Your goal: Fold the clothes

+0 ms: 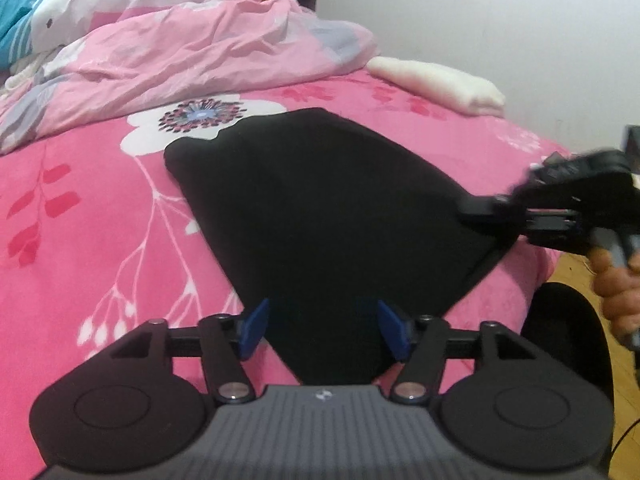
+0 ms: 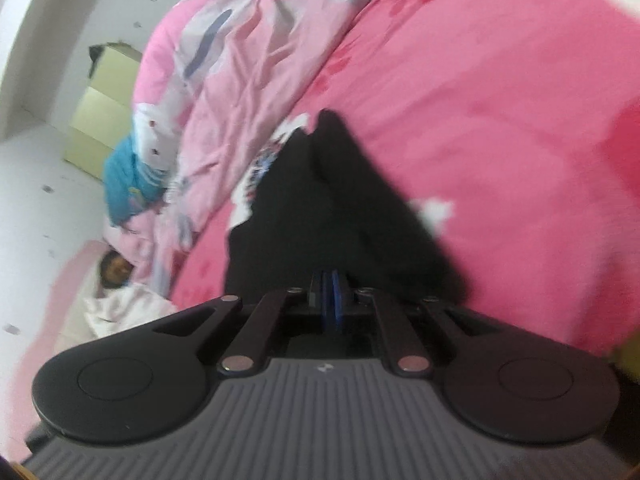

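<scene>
— What do the tools look like?

— The left gripper [image 1: 322, 330] has a grey ribbed body with a small pale logo, flanked by two round black discs. Black link arms with silver rivets carry blue finger pads [image 1: 253, 330].

— And the other?

— The right gripper [image 2: 331, 300] has the same build: grey ridges, black discs, silver rivets, blue pads.

— Any of the person?

— A blurred hand [image 1: 618, 288] on a grey handle.

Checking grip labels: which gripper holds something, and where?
The right gripper is shut on the black garment at its edge; the left gripper is open, holding nothing.
</scene>
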The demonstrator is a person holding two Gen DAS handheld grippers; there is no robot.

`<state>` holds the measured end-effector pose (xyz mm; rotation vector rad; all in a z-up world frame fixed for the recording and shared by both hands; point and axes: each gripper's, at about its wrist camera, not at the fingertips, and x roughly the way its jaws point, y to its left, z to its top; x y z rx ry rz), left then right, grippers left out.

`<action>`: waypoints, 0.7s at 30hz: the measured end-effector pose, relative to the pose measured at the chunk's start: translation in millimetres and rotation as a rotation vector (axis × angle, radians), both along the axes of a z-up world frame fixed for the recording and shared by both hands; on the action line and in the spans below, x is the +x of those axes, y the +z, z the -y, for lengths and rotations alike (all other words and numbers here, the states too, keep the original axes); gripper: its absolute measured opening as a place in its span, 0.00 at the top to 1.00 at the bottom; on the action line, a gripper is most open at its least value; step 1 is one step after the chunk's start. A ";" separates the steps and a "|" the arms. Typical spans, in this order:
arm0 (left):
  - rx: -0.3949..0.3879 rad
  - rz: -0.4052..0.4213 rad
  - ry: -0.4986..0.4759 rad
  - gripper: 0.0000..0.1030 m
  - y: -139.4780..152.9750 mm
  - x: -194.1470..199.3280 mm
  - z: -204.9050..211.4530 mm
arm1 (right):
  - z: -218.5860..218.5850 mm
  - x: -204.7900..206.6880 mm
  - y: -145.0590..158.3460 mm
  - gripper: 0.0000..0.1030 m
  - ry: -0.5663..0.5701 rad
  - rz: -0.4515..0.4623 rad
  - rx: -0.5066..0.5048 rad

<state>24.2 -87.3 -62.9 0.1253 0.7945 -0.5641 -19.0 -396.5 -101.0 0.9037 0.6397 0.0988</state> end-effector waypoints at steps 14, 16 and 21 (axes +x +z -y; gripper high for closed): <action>0.068 -0.096 0.125 0.20 6.1 -0.4 0.6 | -64.1 7.3 22.7 0.95 0.196 0.063 -0.109; 0.089 -0.090 0.133 0.18 6.7 -2.0 3.6 | -67.6 8.5 13.0 0.95 0.209 0.023 -0.097; 0.116 -0.083 0.132 0.16 6.7 -5.3 9.7 | -54.9 -8.7 -2.0 0.97 0.182 -0.035 -0.064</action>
